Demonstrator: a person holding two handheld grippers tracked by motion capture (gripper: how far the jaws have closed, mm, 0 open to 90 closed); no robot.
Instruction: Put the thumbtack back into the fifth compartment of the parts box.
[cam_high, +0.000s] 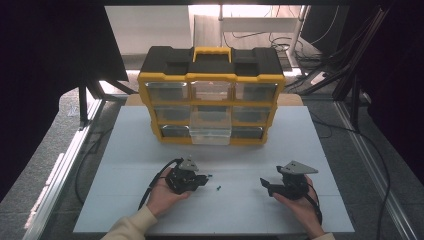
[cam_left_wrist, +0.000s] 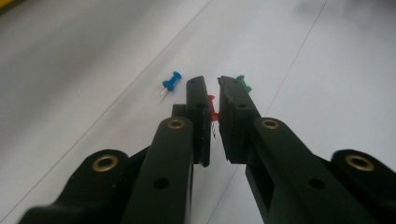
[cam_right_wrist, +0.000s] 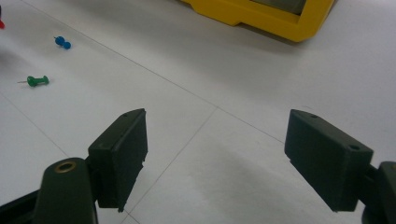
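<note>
Three push pins lie on the white table top (cam_high: 125, 165). In the left gripper view, my left gripper (cam_left_wrist: 212, 81) is shut on the red push pin (cam_left_wrist: 212, 112), which sits pinched between the two pads. The blue push pin (cam_left_wrist: 172, 84) lies just left of the jaws, and the green push pin (cam_left_wrist: 243, 82) peeks out behind the right jaw. From above, my left gripper (cam_high: 206, 178) lies in a hand at centre left, with the green pin (cam_high: 218, 188) just to its right. My right gripper (cam_high: 265, 185) rests at the right, open and holding nothing (cam_right_wrist: 217, 116).
A yellow and black organiser (cam_high: 212, 65) with clear drawers stands at the back of the table. Its bottom middle drawer (cam_high: 210, 134) is pulled out. Its yellow base (cam_right_wrist: 261, 14) shows ahead of the right gripper. Cables trail from both grippers.
</note>
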